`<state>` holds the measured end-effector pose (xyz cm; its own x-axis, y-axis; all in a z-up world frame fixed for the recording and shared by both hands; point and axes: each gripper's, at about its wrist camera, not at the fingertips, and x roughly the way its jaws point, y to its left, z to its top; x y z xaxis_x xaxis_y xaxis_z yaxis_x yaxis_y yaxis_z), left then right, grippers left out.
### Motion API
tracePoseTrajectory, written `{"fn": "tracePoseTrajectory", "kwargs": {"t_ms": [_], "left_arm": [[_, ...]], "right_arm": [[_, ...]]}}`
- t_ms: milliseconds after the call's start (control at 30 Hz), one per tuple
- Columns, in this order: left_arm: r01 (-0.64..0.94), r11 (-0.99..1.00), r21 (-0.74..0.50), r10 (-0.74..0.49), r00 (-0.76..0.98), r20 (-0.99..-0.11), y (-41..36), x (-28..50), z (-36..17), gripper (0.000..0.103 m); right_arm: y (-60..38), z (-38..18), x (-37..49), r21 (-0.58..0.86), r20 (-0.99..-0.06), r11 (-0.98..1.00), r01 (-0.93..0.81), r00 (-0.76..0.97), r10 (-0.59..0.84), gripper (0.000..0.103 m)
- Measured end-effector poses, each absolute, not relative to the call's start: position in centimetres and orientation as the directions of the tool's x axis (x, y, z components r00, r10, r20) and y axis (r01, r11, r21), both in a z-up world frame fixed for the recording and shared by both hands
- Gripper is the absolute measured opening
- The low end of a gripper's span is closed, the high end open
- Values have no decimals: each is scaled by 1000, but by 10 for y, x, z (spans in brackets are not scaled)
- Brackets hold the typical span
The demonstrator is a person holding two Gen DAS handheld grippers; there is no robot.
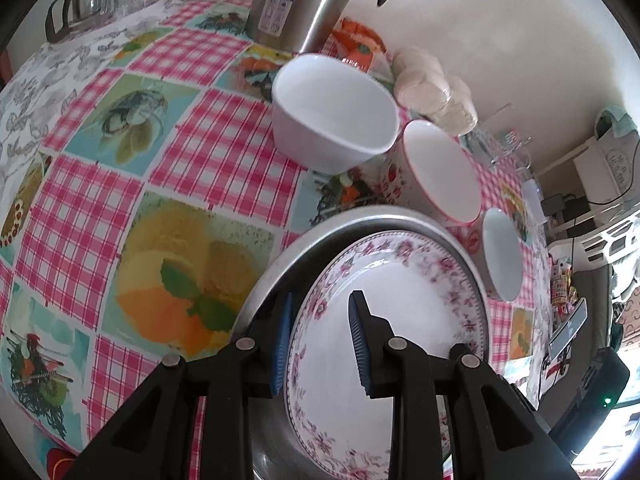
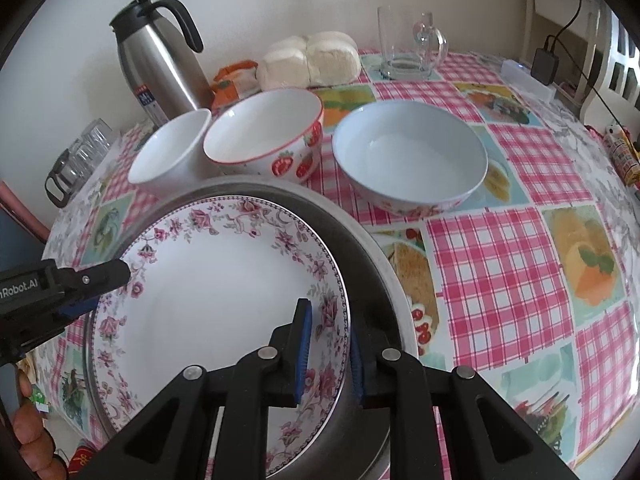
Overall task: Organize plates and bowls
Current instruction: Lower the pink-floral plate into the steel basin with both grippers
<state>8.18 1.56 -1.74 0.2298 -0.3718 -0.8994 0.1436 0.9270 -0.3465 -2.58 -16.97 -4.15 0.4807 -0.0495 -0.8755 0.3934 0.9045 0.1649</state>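
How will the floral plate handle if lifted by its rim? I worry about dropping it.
The floral plate looks like glazed ceramic: probably rigid, slippery and breakable. Both claws, left and right, straddle opposite rims, so it should lift level. It sits inside the metal pan, so may scrape.

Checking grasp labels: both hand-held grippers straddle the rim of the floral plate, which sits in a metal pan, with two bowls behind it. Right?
Not quite: there are three bowls behind, not two. The right wrist view shows a plain white bowl, a strawberry bowl and a pale blue bowl. The rest holds: the left hand-held gripper and right hand-held gripper straddle the floral plate rim, in the metal pan.
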Motion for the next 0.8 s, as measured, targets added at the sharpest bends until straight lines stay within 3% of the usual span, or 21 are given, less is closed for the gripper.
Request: {"fn": "tracePoseTrajectory", "kwargs": {"t_ms": [800], "left_arm": [[162, 947, -276, -307, 212, -928, 5, 76, -17, 29]], "right_arm": [[-171, -40, -23, 150, -892, 913, 380, 450, -40, 21]]}}
